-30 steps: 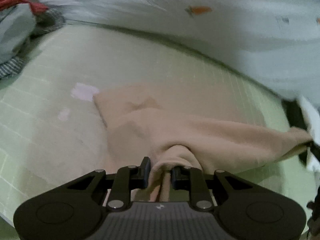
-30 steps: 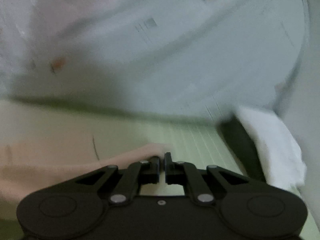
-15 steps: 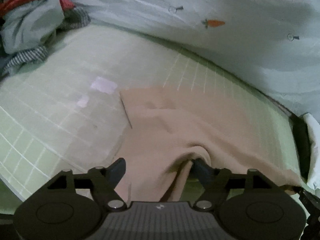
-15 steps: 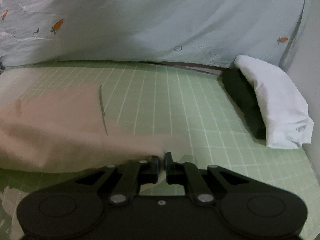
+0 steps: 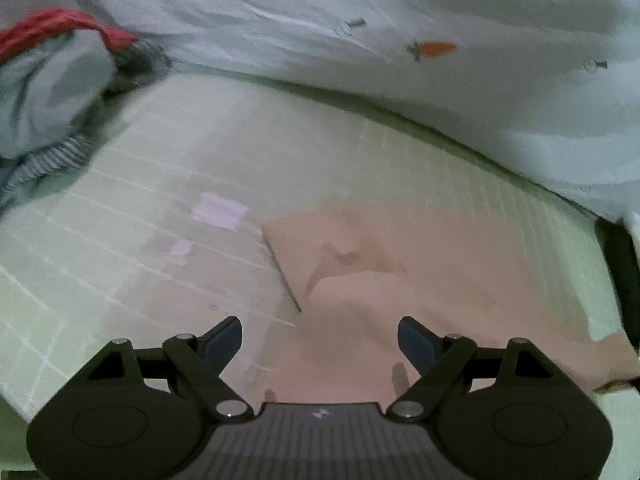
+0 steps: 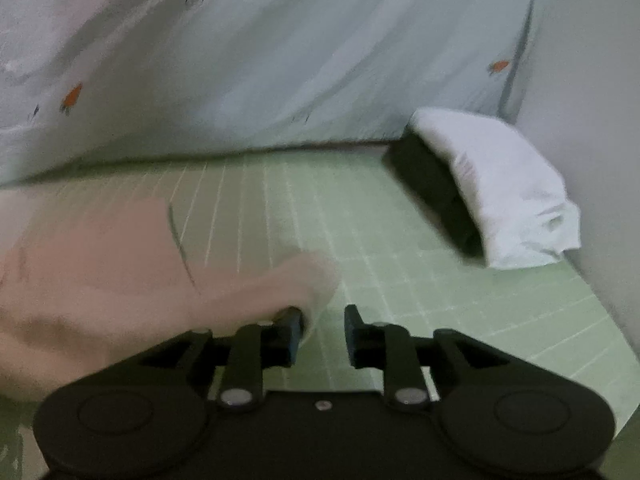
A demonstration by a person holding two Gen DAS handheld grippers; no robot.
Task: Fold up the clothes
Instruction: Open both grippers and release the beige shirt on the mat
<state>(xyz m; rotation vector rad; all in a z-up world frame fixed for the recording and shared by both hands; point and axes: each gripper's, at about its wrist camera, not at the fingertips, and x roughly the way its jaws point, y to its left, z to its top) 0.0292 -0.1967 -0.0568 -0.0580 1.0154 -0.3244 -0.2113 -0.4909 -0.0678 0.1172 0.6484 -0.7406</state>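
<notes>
Both grippers have let go: left gripper (image 5: 320,336) jaws just spread wide, right gripper (image 6: 322,332) jaws parting, empty. Peach cloth garment (image 5: 420,280) lies flat on green gridded mat (image 5: 120,240). Fold laid; next needs fresh edge grip.

— What is carrying everything?

— A pale green cutting mat (image 6: 400,240) with a white grid is lying under it all.

— And what is lying on it?

— A peach garment (image 5: 420,280) is spreading out ahead of the left fingers; its corner is lying just left of the right fingers. A black and white folded stack (image 6: 492,196) is sitting far right of them, a crumpled clothes heap (image 5: 48,100) far left.
</notes>
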